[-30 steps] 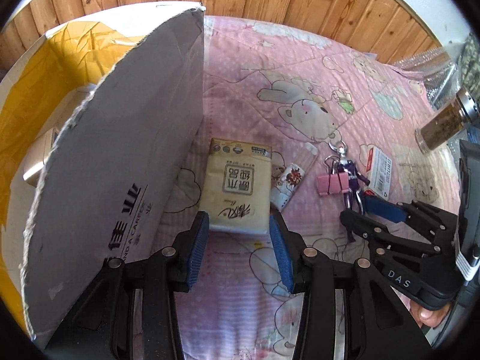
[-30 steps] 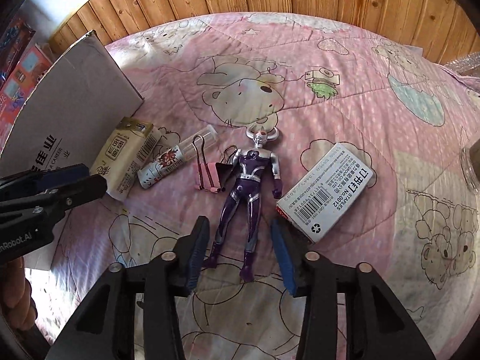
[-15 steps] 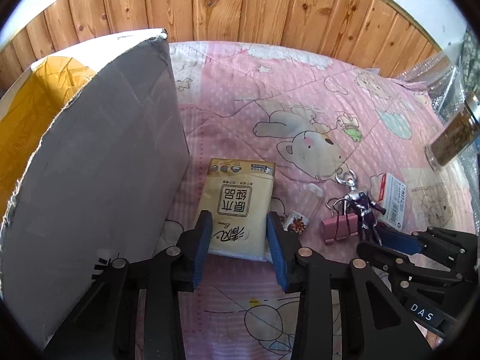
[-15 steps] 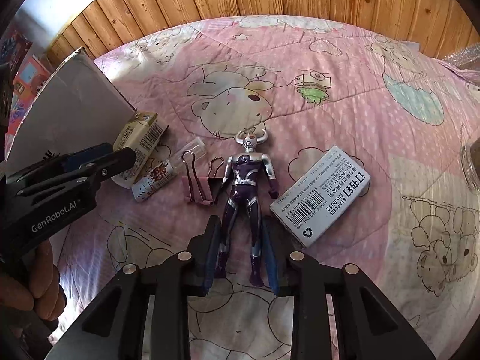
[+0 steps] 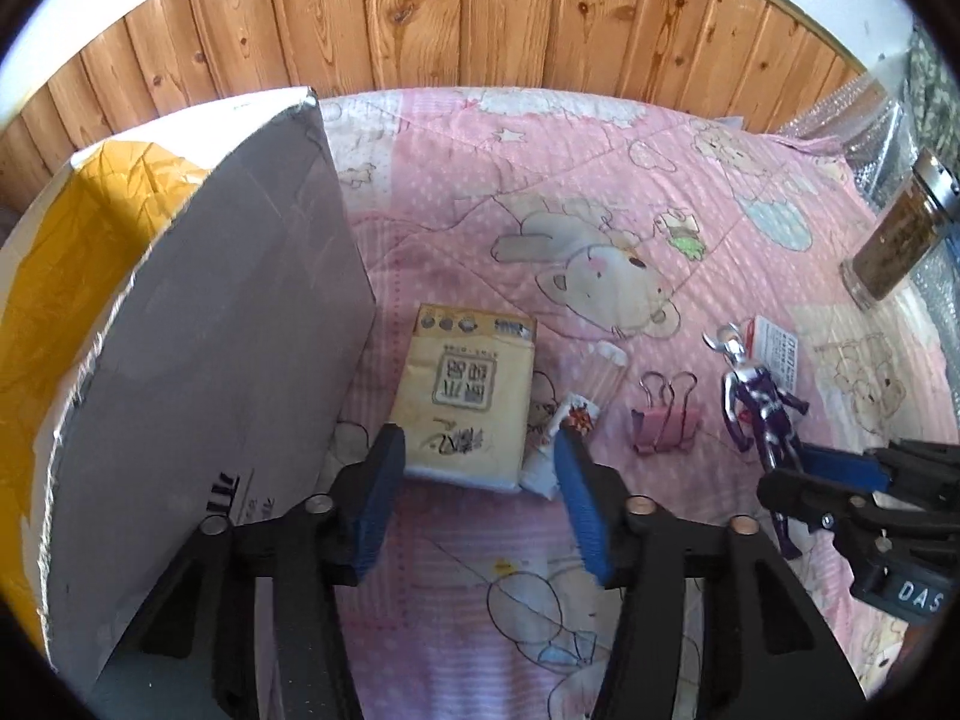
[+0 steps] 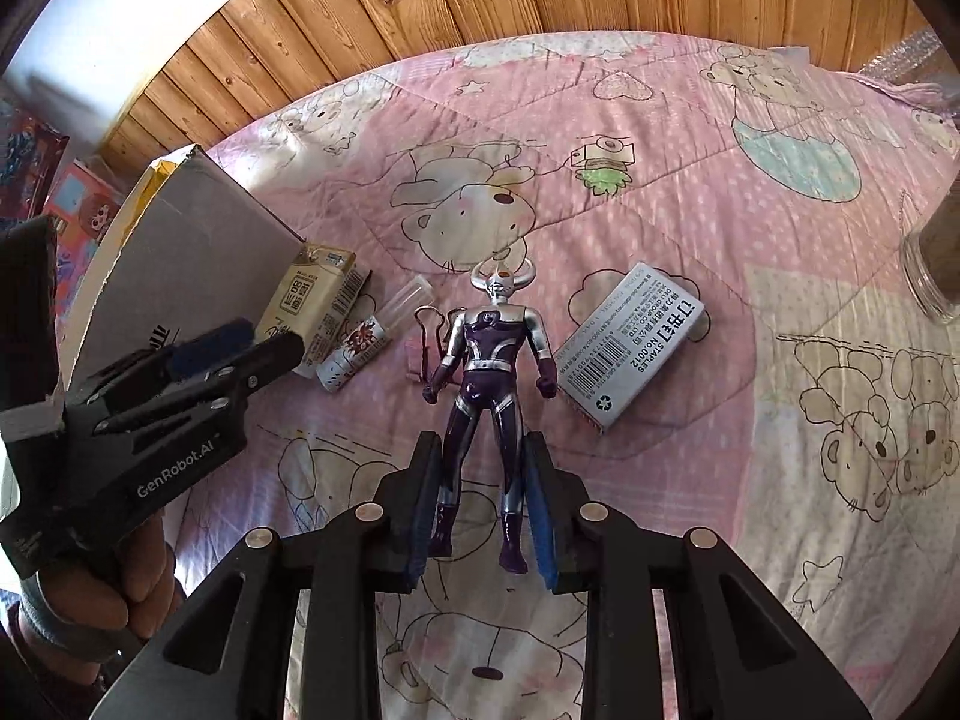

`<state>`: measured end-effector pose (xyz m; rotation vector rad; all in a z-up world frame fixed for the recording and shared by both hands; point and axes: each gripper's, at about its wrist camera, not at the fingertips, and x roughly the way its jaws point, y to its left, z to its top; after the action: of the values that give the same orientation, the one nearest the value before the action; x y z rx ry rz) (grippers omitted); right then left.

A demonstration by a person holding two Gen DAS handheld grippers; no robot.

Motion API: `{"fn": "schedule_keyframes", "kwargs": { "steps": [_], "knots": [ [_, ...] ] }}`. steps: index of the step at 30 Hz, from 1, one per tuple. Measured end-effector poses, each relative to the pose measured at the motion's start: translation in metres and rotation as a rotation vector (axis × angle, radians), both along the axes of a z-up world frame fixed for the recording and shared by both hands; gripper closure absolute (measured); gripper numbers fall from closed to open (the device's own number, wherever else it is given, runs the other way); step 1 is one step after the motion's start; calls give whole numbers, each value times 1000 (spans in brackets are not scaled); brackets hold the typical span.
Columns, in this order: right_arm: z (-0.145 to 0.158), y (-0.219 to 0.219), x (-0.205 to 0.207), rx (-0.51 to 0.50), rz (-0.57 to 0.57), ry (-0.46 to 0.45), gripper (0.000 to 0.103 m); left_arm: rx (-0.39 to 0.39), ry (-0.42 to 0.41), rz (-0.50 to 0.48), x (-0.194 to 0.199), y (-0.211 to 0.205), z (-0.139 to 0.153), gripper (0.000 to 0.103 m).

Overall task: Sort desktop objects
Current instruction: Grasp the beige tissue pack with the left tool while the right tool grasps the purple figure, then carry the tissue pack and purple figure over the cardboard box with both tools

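A purple and silver toy figure [image 6: 489,384] lies on the pink quilt, and shows in the left wrist view [image 5: 759,402]. My right gripper [image 6: 480,504] is shut on its legs. My left gripper [image 5: 477,498] is open just in front of a yellow tissue pack [image 5: 465,396], which also shows in the right wrist view [image 6: 309,306]. A small printed tube [image 5: 561,450], a pink binder clip [image 5: 663,426] and a grey staples box [image 6: 630,348] lie beside them.
An open cardboard box [image 5: 198,330] with yellow lining stands at the left, its grey flap beside the tissue pack. A glass jar [image 5: 897,234] with a metal lid stands at the far right. A wooden wall runs behind the quilt.
My right gripper moved forward and closed on the figure's legs. My left gripper pulled back a little from the tissue pack and stays open.
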<state>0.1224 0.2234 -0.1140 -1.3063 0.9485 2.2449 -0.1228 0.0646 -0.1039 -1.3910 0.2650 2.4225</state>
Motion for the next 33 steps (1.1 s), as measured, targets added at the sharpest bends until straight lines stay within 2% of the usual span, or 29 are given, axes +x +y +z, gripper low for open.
{"fn": "schedule_keyframes", "kwargs": {
  "steps": [3,7,9,10,11,12,13,14,16,18,20,26,33],
  "knots": [
    [-7,5,2,-8,1,-12,74,14,-46,-2,-18,5,-11,47],
    [-18,11,-7,-19,18,-20,74,-44,25,12,-27,11,-20,44],
    [-20,10,-9,-17,29,-17,74,-70,6,24,-34,8,-28,44],
    [-20,10,-10,-13,36,-17,74,-42,-51,37,-41,1,-35,44],
    [-21,9,-11,-9,43,-19,74,17,-57,51,-44,-7,-36,45],
    [-21,8,-11,-8,49,-21,74,55,-52,58,-45,-13,-34,47],
    [-22,7,-12,-11,54,-21,74,59,-59,63,-47,-16,-35,59],
    [-21,7,-14,-12,57,-19,74,55,-55,72,-49,-19,-33,79],
    [-17,6,-15,-12,59,-11,74,110,-92,75,-52,-28,-31,80],
    [-12,4,-15,-7,58,-1,74,160,-101,73,-47,-30,-25,80],
    [-5,1,-13,-4,55,9,74,167,-106,62,-38,-26,-21,80],
    [13,-15,-7,-8,51,28,74,130,-110,34,1,-12,-5,80],
    [34,-37,-1,6,44,51,74,83,-93,9,38,-19,23,80]
  ]
}}
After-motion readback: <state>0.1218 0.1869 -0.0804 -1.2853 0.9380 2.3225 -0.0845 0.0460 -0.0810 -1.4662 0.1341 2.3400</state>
